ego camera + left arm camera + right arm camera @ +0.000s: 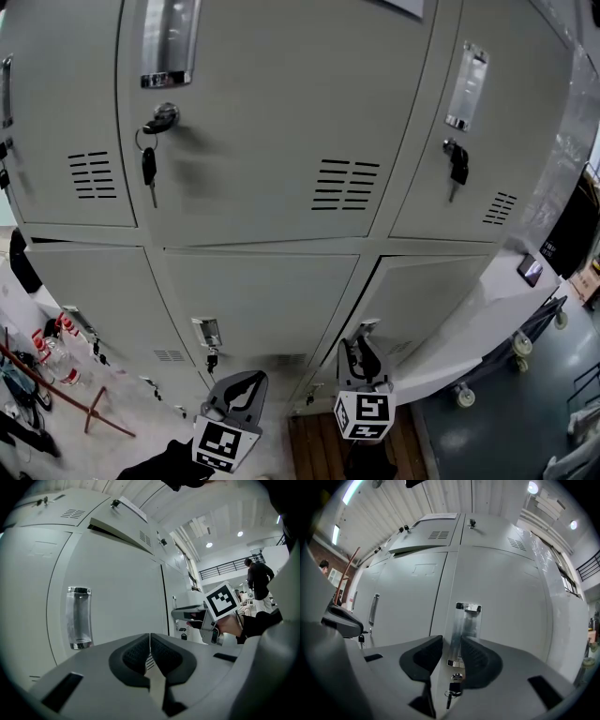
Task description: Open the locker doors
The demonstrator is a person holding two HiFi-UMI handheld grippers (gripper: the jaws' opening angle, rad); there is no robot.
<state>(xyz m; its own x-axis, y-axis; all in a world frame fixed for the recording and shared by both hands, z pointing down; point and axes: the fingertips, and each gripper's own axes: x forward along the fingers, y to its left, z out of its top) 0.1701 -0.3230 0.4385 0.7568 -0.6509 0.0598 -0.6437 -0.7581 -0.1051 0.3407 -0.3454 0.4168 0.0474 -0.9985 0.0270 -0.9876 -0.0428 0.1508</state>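
Observation:
Grey lockers (281,112) fill the head view, all doors closed. My right gripper (361,358) points at the chrome handle (367,326) of the lower right door. In the right gripper view that handle (466,620) stands in the gap between the parted jaws of the right gripper (451,641), a key (453,686) hanging just below; I see no pad pressing on it. My left gripper (246,384) hangs below the lower middle door's handle (206,331). In its own view the left gripper (150,641) is shut on nothing, that handle (78,617) off to the left.
Keys hang in the upper middle lock (150,169) and the upper right lock (457,164). A white cart on castors (516,347) stands at the right. Red-handled clutter (56,366) lies on the floor at the left. A person (258,581) stands far off.

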